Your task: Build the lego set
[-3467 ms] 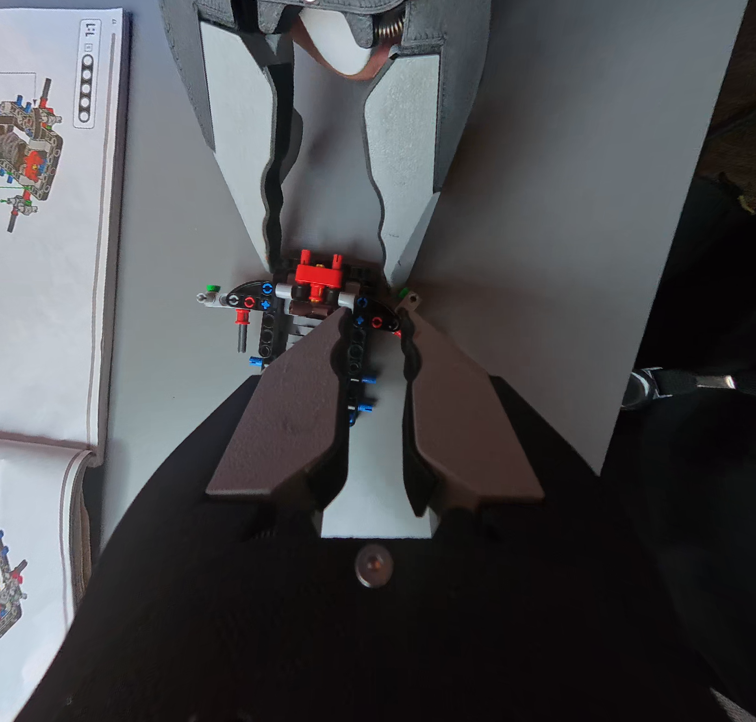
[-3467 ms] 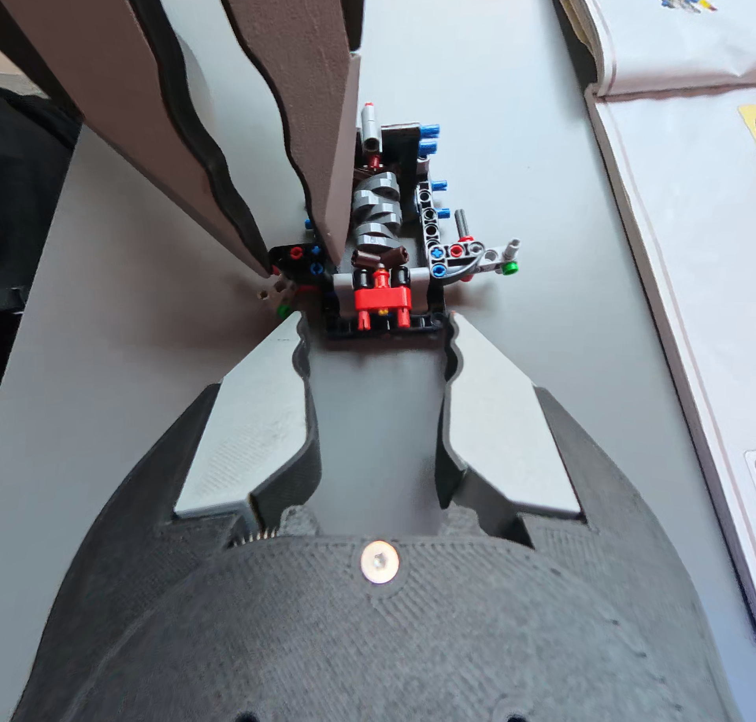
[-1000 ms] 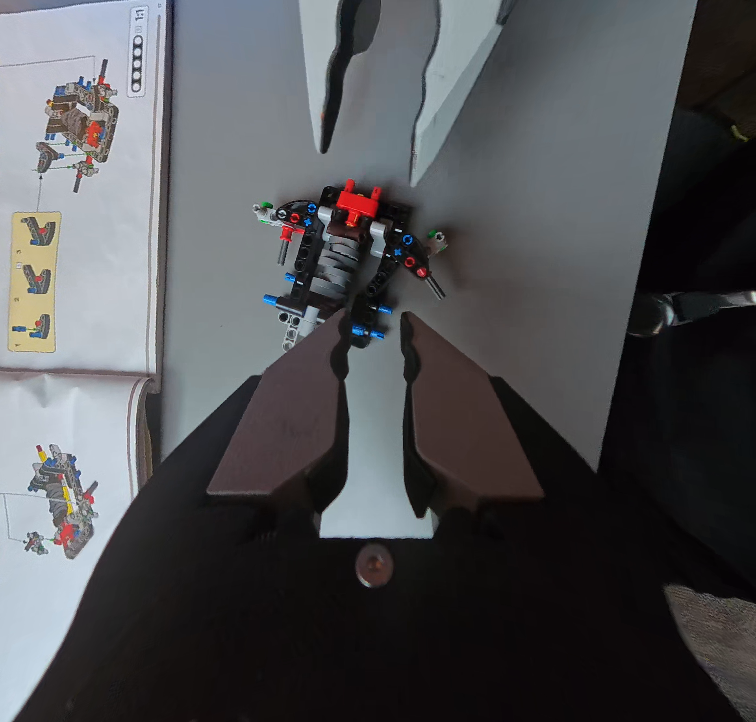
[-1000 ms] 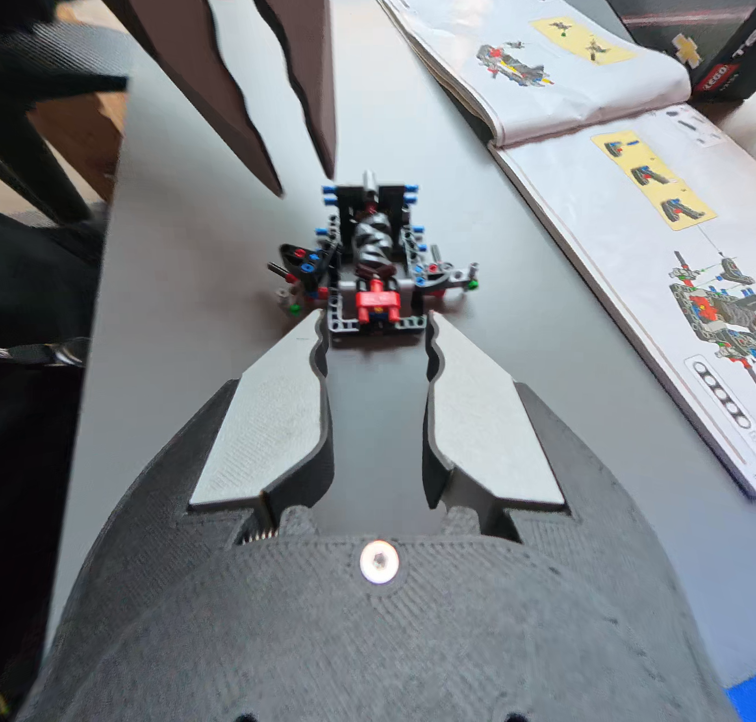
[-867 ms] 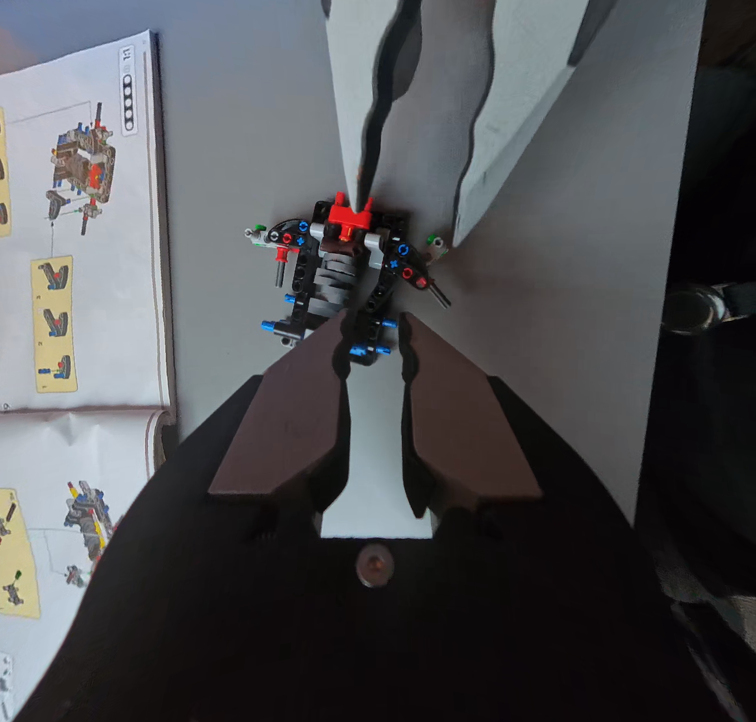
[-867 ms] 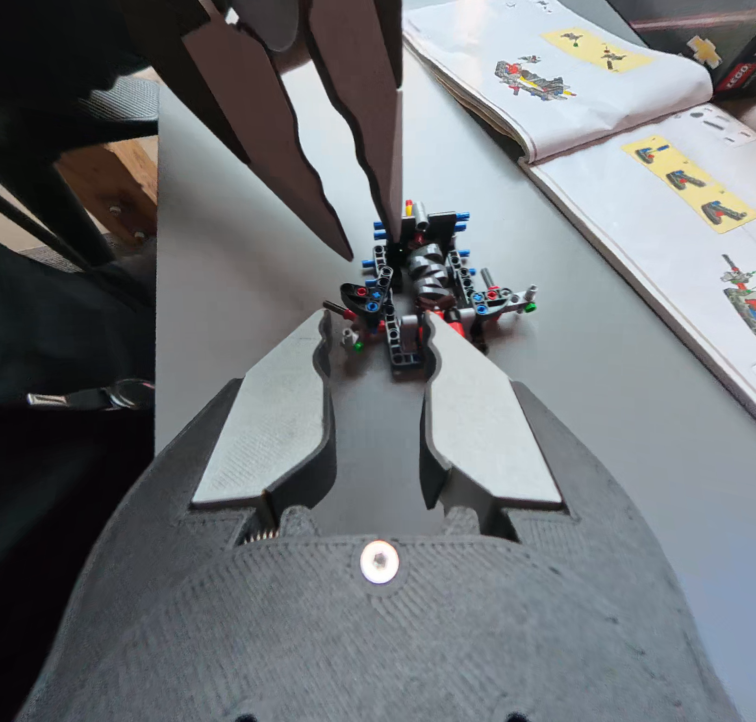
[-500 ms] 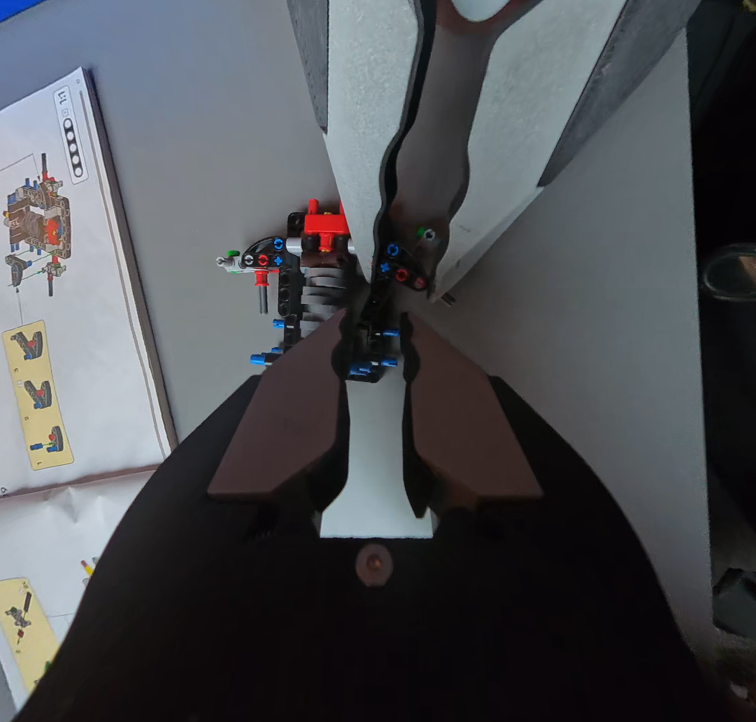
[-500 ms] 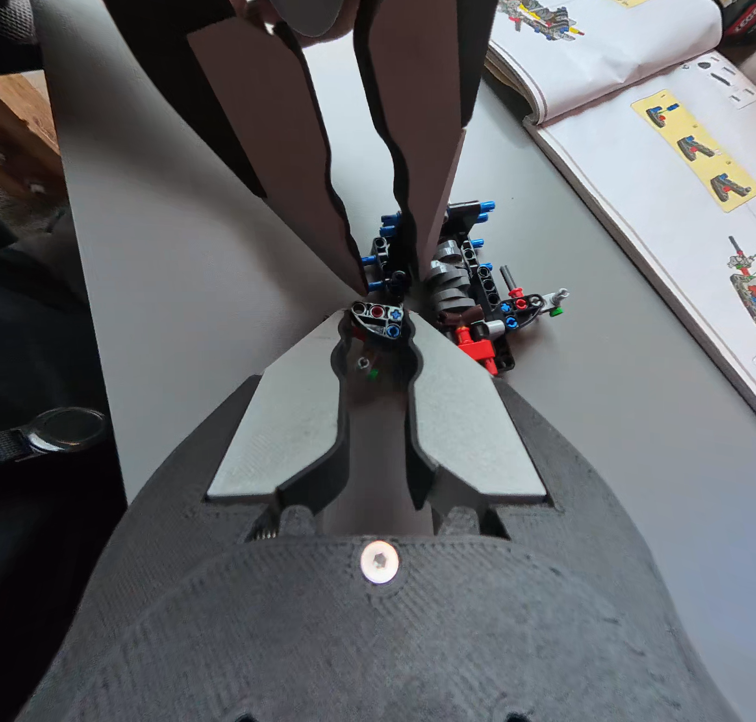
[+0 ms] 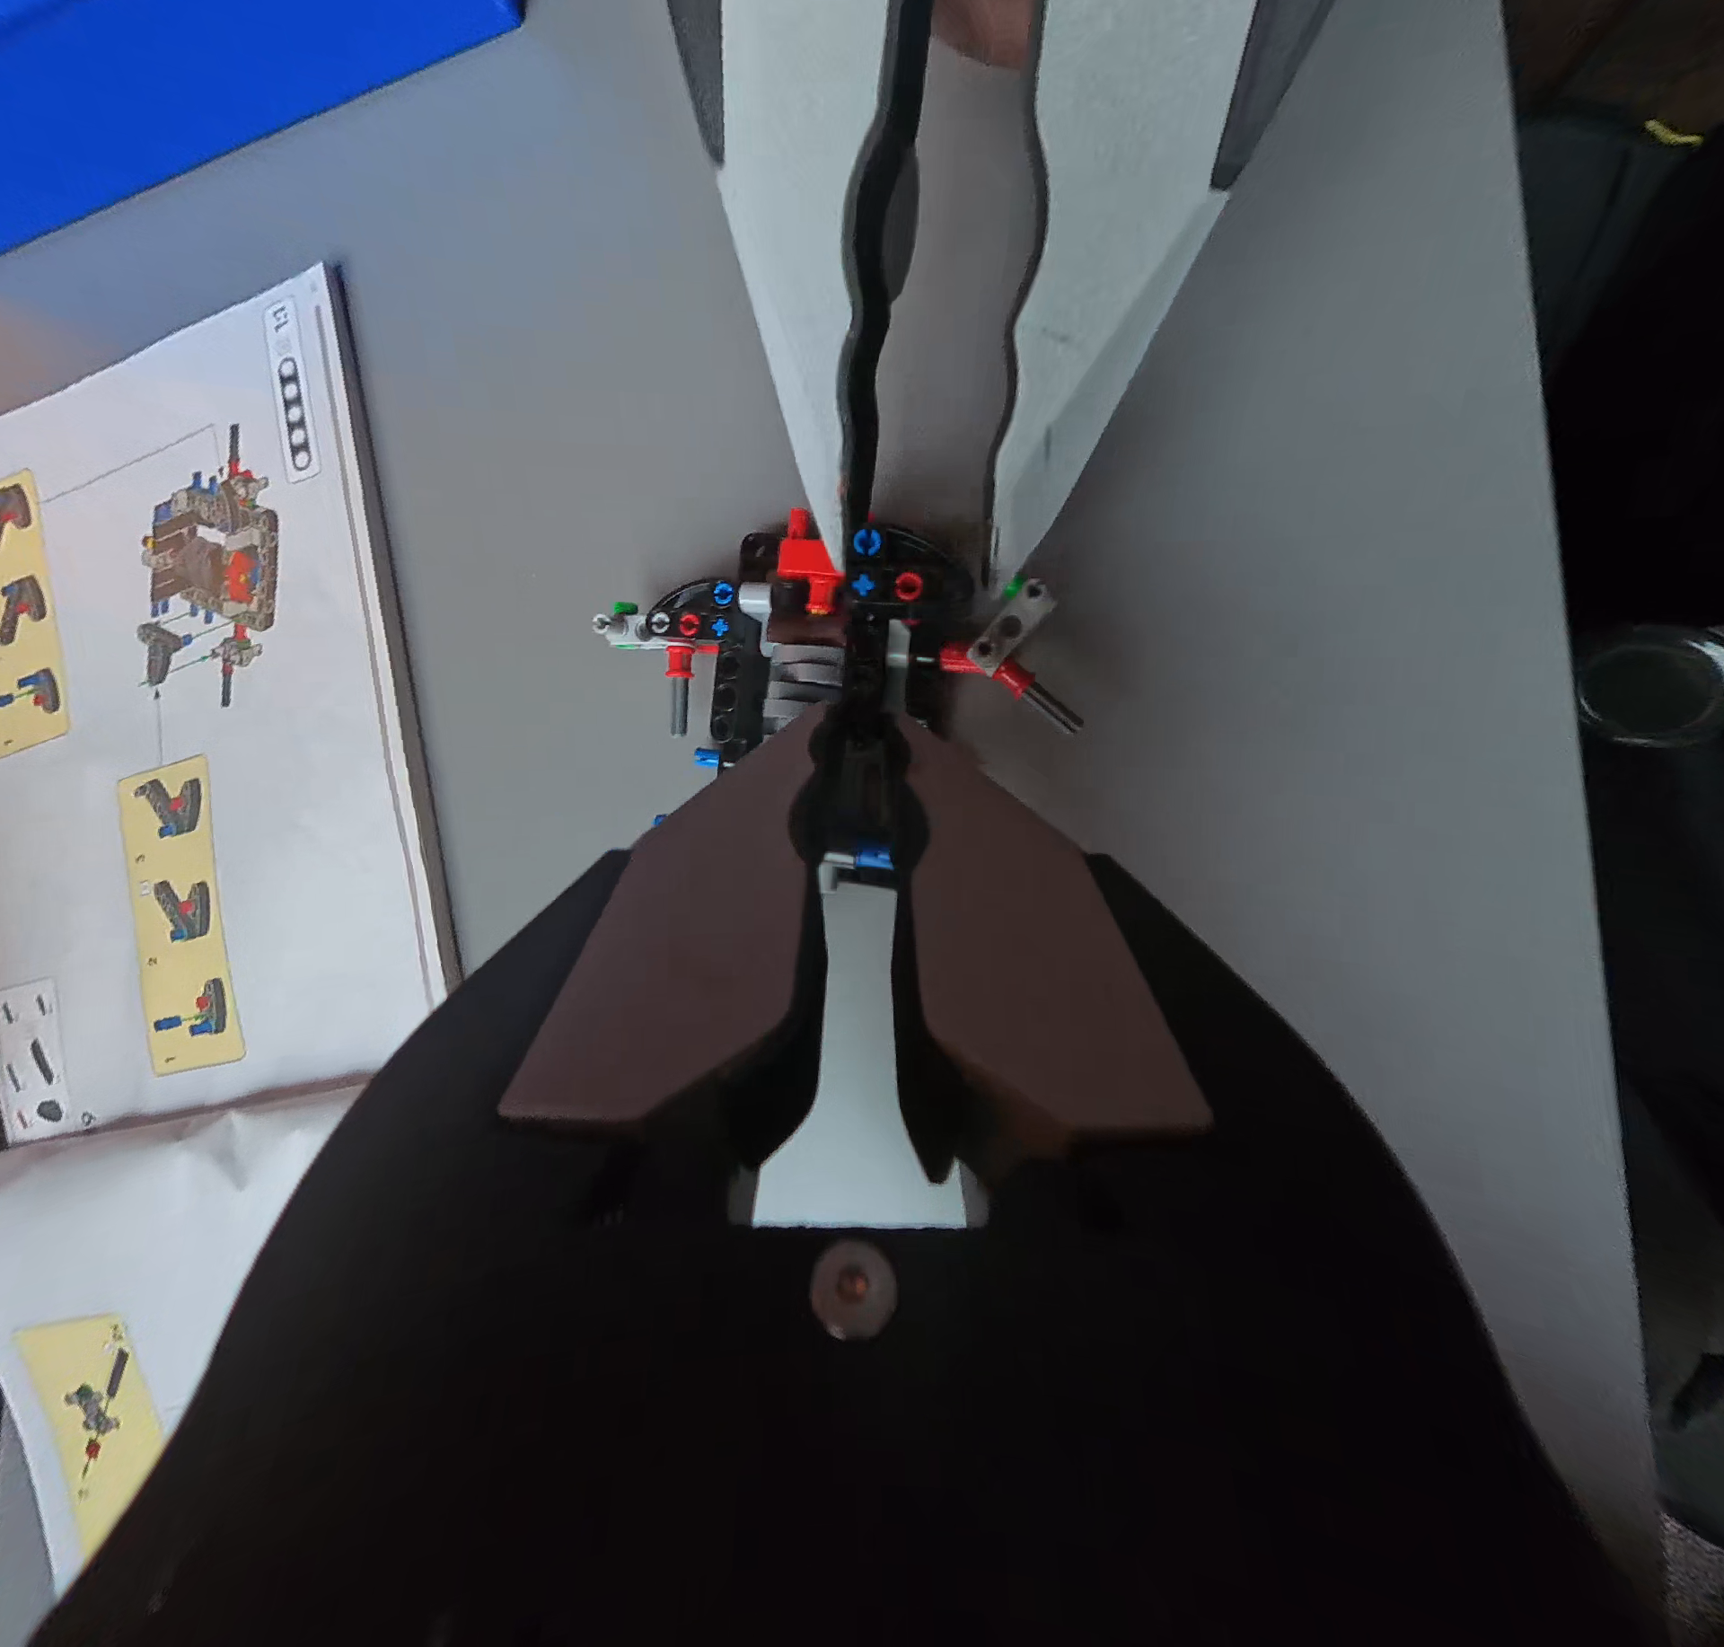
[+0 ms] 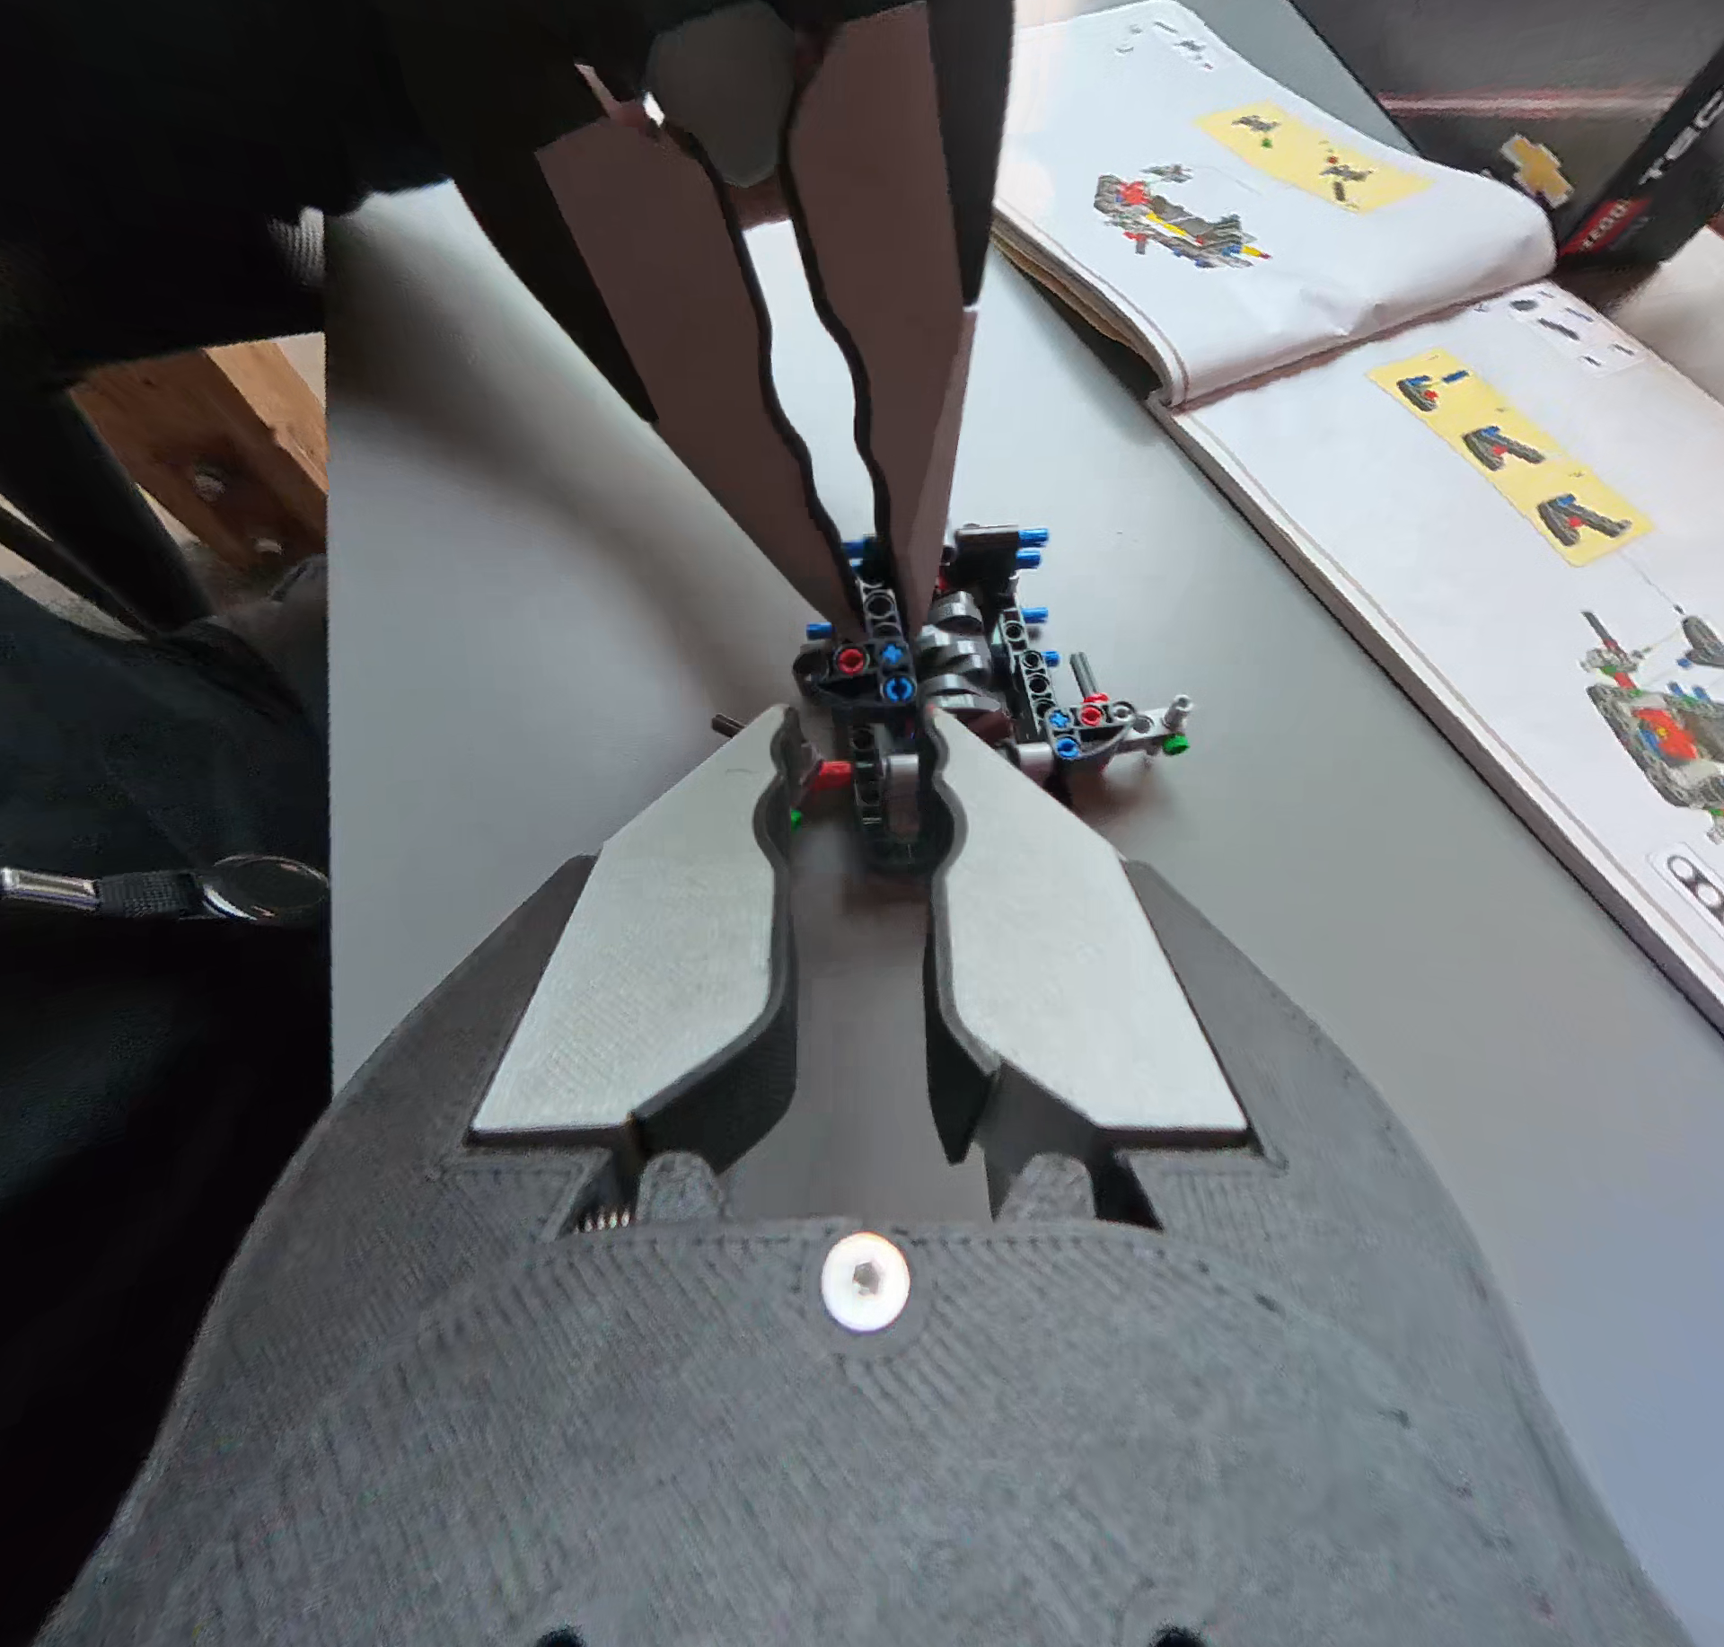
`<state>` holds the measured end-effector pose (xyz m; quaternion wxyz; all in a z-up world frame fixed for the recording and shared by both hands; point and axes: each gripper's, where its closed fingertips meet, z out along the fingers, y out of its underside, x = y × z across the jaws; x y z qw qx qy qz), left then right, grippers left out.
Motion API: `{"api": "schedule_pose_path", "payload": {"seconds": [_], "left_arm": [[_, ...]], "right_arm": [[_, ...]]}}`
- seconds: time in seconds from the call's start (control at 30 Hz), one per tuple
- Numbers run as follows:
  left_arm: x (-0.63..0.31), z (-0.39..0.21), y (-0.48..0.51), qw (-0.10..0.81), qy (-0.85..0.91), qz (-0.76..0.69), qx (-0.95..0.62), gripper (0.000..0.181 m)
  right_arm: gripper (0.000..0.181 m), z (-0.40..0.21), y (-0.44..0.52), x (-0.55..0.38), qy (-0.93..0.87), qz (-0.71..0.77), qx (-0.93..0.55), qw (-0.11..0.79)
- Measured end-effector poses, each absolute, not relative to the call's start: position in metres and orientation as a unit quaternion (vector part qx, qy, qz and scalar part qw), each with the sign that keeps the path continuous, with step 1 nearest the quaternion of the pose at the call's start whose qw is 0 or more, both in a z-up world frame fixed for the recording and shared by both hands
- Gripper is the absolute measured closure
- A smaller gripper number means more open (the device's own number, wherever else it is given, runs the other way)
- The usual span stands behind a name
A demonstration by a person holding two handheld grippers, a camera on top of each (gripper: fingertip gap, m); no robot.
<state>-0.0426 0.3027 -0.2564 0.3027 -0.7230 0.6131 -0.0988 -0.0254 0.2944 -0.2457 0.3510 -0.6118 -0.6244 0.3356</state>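
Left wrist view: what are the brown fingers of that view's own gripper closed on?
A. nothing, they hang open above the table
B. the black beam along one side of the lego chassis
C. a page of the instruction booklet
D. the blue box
B: the left gripper pinches the black beam of the lego chassis between its tips, clear of the instruction booklet.

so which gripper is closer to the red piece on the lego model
The right gripper: one fingertip sits beside the red piece; the left gripper clamps the model's black beam farther back.
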Motion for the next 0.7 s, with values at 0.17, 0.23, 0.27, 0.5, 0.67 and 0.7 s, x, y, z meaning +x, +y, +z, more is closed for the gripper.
{"api": "schedule_pose_path", "payload": {"seconds": [0.17, 0.23, 0.27, 0.5, 0.67, 0.7], "left_arm": [[-0.043, -0.259, 0.301, 0.298, 0.589, -0.122, -0.741, 0.177], [-0.047, -0.261, 0.304, 0.295, 0.577, -0.121, -0.752, 0.177], [-0.048, -0.262, 0.304, 0.294, 0.574, -0.126, -0.754, 0.177], [-0.045, -0.266, 0.304, 0.301, 0.565, -0.140, -0.755, 0.178], [-0.044, -0.266, 0.300, 0.302, 0.568, -0.139, -0.753, 0.177], [-0.044, -0.266, 0.300, 0.304, 0.567, -0.135, -0.754, 0.177]], "right_arm": [[0.154, -0.242, 0.299, -0.017, -0.580, 0.379, -0.639, 0.334], [0.151, -0.243, 0.291, -0.014, -0.579, 0.388, -0.642, 0.318], [0.150, -0.246, 0.286, -0.015, -0.582, 0.385, -0.643, 0.315], [0.148, -0.273, 0.287, -0.021, -0.644, 0.229, -0.636, 0.359], [0.159, -0.272, 0.294, -0.015, -0.641, 0.213, -0.639, 0.369], [0.158, -0.271, 0.293, -0.014, -0.640, 0.219, -0.639, 0.366]]}}
